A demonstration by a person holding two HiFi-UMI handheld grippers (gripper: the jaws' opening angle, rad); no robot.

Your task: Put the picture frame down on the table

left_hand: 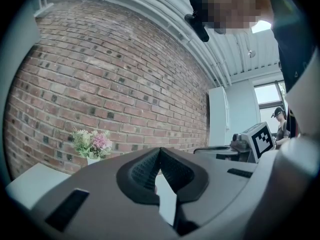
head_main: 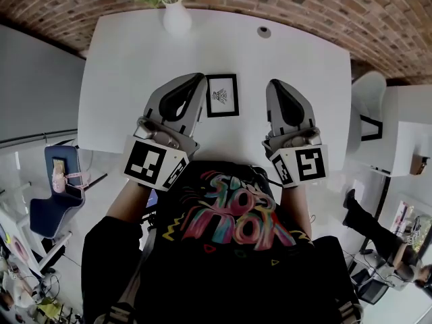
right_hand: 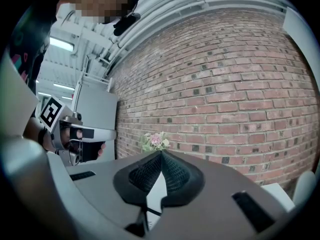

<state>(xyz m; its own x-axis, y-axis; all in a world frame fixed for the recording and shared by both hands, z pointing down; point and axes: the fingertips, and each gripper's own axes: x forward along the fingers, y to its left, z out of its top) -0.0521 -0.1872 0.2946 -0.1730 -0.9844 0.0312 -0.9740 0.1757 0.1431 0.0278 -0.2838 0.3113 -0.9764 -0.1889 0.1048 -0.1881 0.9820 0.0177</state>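
Note:
A black picture frame [head_main: 222,95] with a white mount and a small drawing lies flat on the white table [head_main: 135,59], in the head view, between my two grippers. My left gripper [head_main: 197,79] is just left of the frame, its jaws closed tip to tip with nothing between them. My right gripper [head_main: 273,85] is a little to the frame's right, also shut and empty. In the left gripper view the left gripper [left_hand: 160,151] has its pads meeting; in the right gripper view the right gripper [right_hand: 161,154] shows the same. Neither touches the frame.
A white vase of pink flowers [head_main: 177,15] stands at the table's far edge, before a brick wall [left_hand: 125,84]. A small round fitting [head_main: 264,32] sits in the tabletop at the far right. A blue chair [head_main: 61,194] and white furniture [head_main: 405,133] flank the table.

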